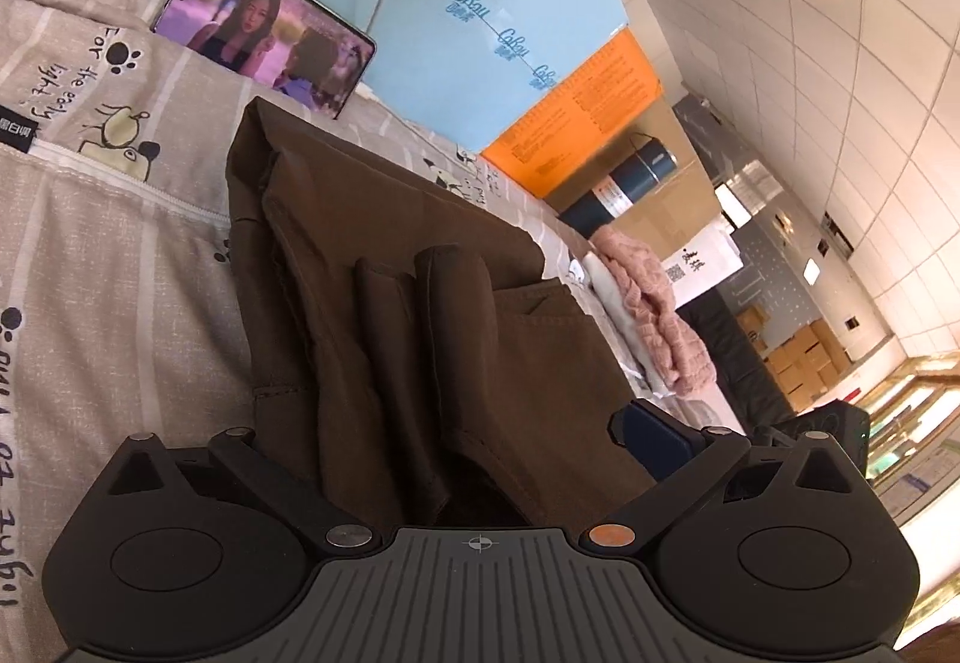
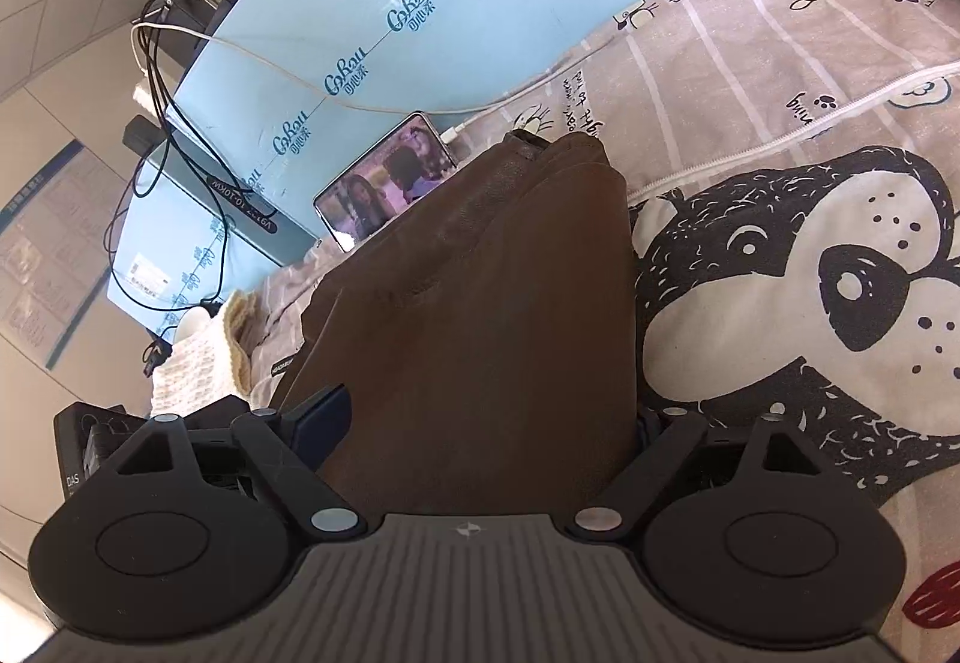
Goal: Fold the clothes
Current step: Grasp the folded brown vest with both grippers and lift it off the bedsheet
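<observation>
1. brown garment (image 2: pixel 480 315), probably trousers, already doubled into a long narrow bundle; layered edges and a pocket seam show in the left wrist view (image 1: pixel 372 267).
2. lying on the dog-print bedsheet (image 2: pixel 780 81), near end between both sets of jaws, far end reaching toward the phone (image 2: pixel 390 177).
3. long axis running straight away from both cameras; narrow far tip almost touching the phone.
4. judged partway: lengthwise fold done, crosswise fold still left.
5. right gripper (image 2: pixel 492 423) wide around the cloth; pressing or loose, cannot tell.
6. left gripper (image 1: pixel 444 441) likewise astride the cloth; grip unclear.
7. further out: blue boxes (image 2: pixel 420 3), pink knit (image 1: pixel 654 303) well apart.
</observation>
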